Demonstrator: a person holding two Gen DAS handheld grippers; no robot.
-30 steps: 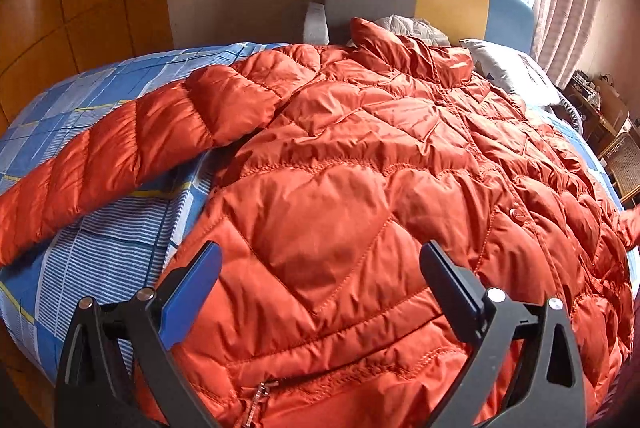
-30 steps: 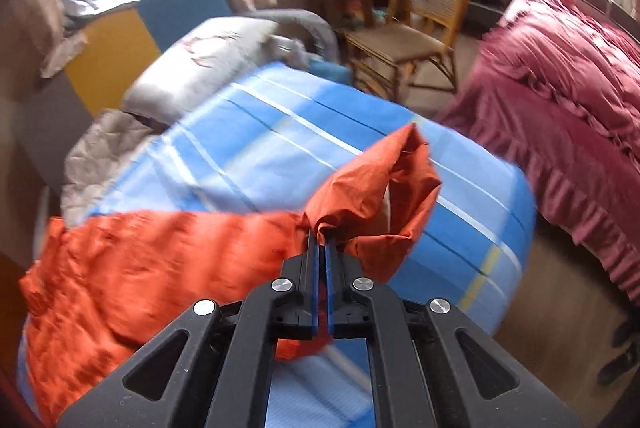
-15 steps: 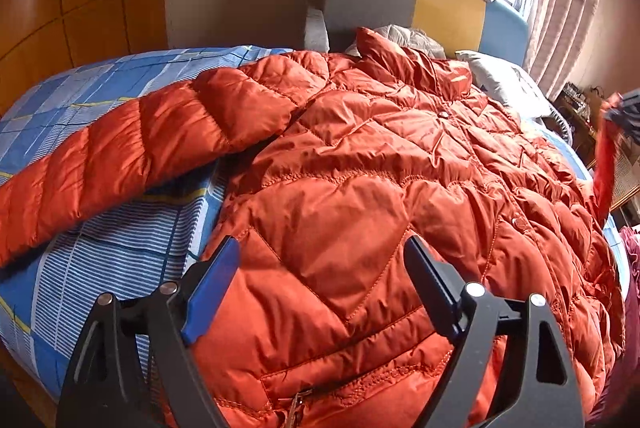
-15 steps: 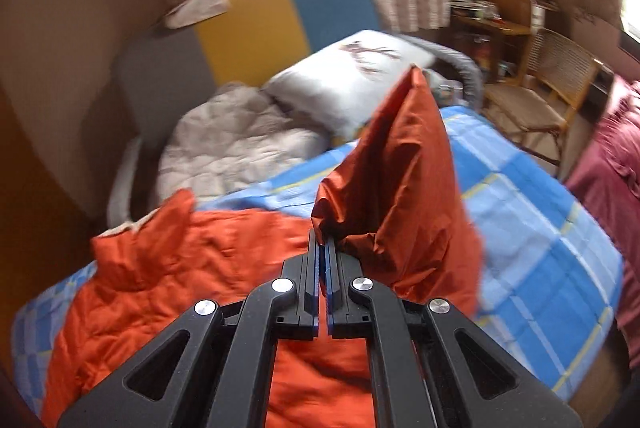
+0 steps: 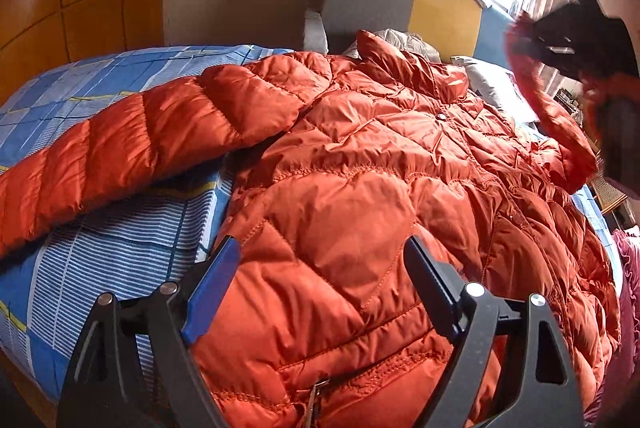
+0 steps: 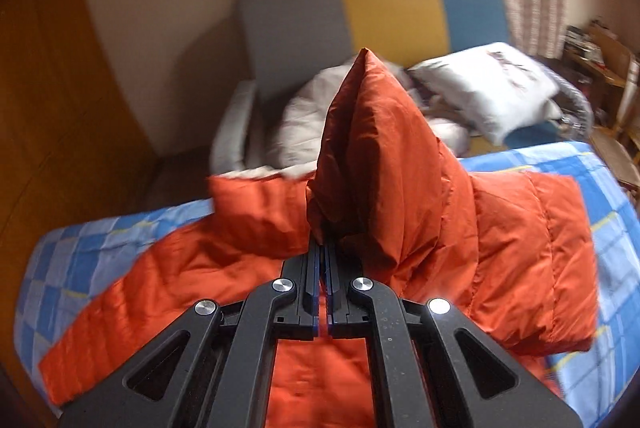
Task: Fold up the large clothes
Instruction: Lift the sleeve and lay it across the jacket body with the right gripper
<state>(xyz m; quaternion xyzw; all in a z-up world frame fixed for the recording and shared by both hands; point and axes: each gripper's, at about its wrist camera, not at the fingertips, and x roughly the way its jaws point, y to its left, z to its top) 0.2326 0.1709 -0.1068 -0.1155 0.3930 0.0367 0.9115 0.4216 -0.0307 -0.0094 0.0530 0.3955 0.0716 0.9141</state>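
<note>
Orange puffer jacket (image 5: pixel 360 168) spread on blue plaid bedsheet (image 5: pixel 100 240). L gripper (image 5: pixel 320 268) fingers released, spread over hem. R gripper (image 6: pixel 323 248) clenched on jacket sleeve cuff (image 6: pixel 372 148), lifted.

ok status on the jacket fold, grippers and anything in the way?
Right gripper shut on sleeve, lifted above jacket. Left gripper open over hem, gripping nothing. Other sleeve lying out on the bed. Nothing blocking.

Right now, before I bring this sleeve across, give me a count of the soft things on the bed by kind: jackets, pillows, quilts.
Orange puffer jacket: 1
White pillow: 1
Pale quilt, bunched at the headboard: 1
Total: 3

The right gripper is shut on the jacket's sleeve; the left gripper is open over the hem.
</note>
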